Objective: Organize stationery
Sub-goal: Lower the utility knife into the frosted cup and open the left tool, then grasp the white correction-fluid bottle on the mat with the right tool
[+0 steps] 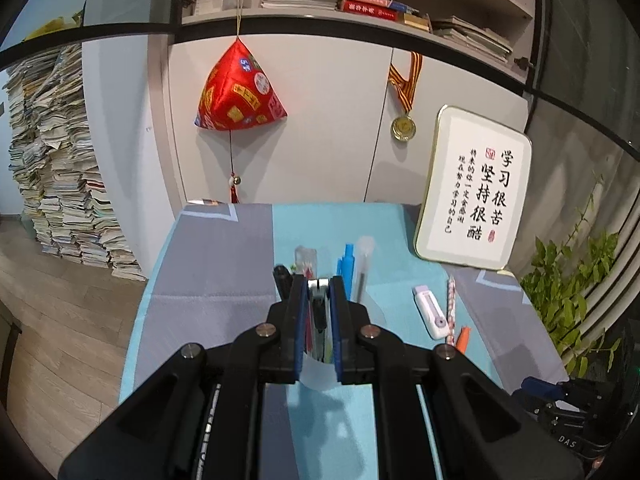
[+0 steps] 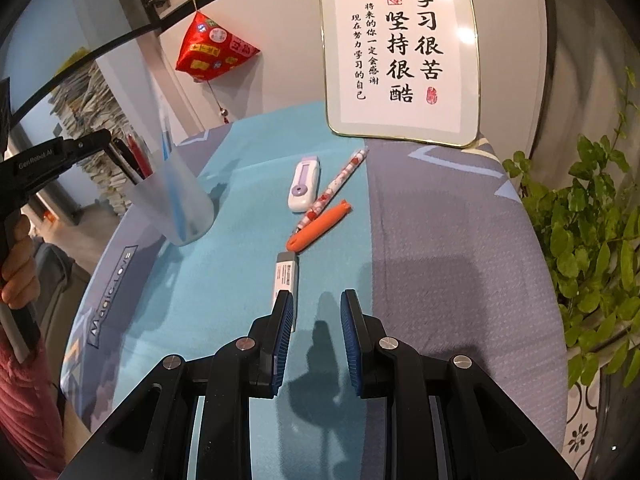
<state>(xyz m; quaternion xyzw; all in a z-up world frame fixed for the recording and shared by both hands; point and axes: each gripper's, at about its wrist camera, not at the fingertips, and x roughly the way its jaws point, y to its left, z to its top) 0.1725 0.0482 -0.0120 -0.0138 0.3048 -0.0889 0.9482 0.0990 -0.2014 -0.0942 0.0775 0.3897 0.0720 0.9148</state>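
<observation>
Left wrist view shows your left tongs [image 1: 319, 280] clamped on the cup [image 2: 176, 204] rim; your right tongs [image 2: 316, 300] hang slightly parted over the tabletop [image 2: 440, 240], beside the eraser [image 2: 285, 276].

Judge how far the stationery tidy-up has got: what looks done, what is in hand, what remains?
Done: several pens already stand in the translucent cup. In hand: the left claw is shut on the cup's rim; the right claw is open above the cloth, holding nothing. Left: the white correction tape, patterned pen, orange pen and grey-capped white stick lie loose.
</observation>
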